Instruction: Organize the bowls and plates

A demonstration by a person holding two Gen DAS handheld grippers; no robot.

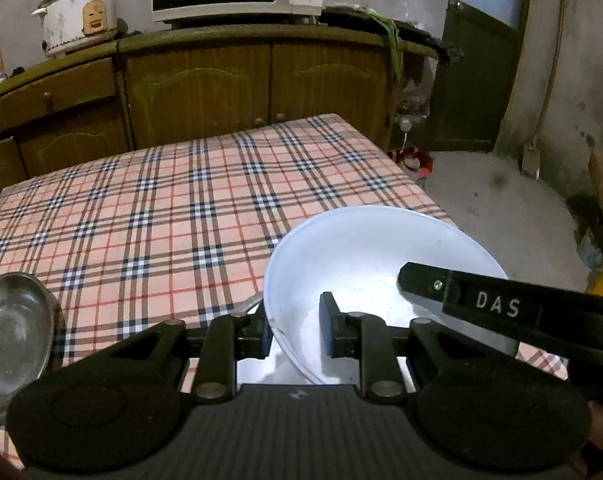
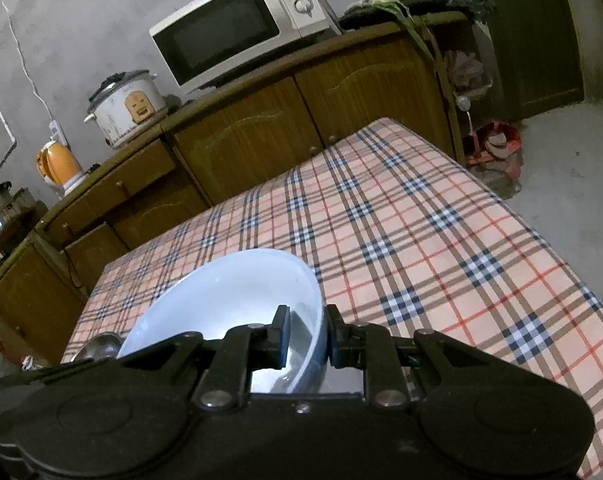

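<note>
One table fills the middle of both views, and it is covered by one checked cloth in pink, white and dark blue. Behind the table stands one long wooden cabinet with several doors. On top of the cabinet there is one microwave, one white rice cooker with a lid, and one orange kettle further to the left side.

There is one white bowl — the largest thing of the task — and it is held over the near part of the table by both grippers at the same time. The bowl is tilted, and whether its bottom touches the cloth I cannot tell.

The left gripper has its two fingers pressed on the near-left wall of the bowl, one finger inside and one finger outside, so it pinches the rim. The right gripper does the same on the opposite side: one finger inside the bowl, one outside, with the rim between them. In the left wrist view the right gripper reaches in from the right edge, and it carries the white letters "DAS".

One smaller metal bowl stands on the cloth at the left, well apart from the white bowl — it is shiny and nothing is seen in it.
</note>
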